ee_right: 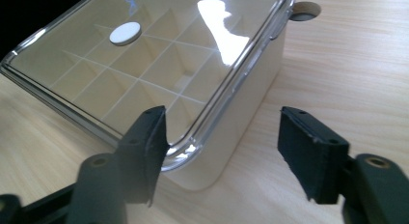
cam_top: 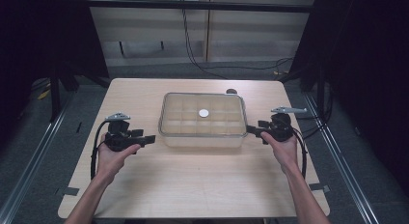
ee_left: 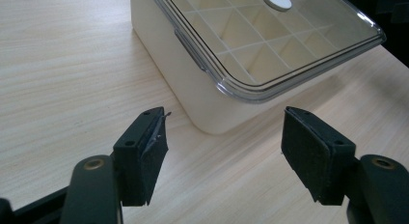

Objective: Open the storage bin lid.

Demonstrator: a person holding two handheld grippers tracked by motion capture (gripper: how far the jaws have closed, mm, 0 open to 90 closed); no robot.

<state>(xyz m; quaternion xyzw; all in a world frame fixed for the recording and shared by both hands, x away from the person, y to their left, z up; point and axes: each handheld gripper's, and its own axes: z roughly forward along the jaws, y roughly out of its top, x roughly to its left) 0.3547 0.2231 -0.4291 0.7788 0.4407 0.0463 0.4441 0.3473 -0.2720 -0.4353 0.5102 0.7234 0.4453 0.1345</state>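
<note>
- At the left of the table (cam_top: 144, 185), my left gripper (cam_top: 144, 138) sits low beside the near-left corner of the compartment box (cam_top: 202, 137); its jaws stand wide apart and hold nothing.
- In the left gripper view, that box corner lies just ahead of the gap between the pads (ee_left: 153, 151), apart from both.
- At the middle of the table, the box rests flat, cream-walled, with a clear lid (cam_top: 183, 101) seated on its rim and a grid of compartments showing through.
- A small white disc (cam_top: 204, 113) sits at the middle of the lid; I cannot tell whether it is a knob or a sticker.
- On the right, my right gripper (cam_top: 254, 131) is up against the near-right corner, jaws fully spread and empty.
- In the right gripper view, 1 pad (ee_right: 153, 132) overlaps the lid's corner edge, though I cannot tell if it touches.
- I judge the step in hand to be the approach: both tools flank the box, nothing gripped yet.
- The next move calls for bringing each pair of jaws onto the lid's edge at matching height, then closing both together so the lid or box lifts level instead of tipping.
</note>
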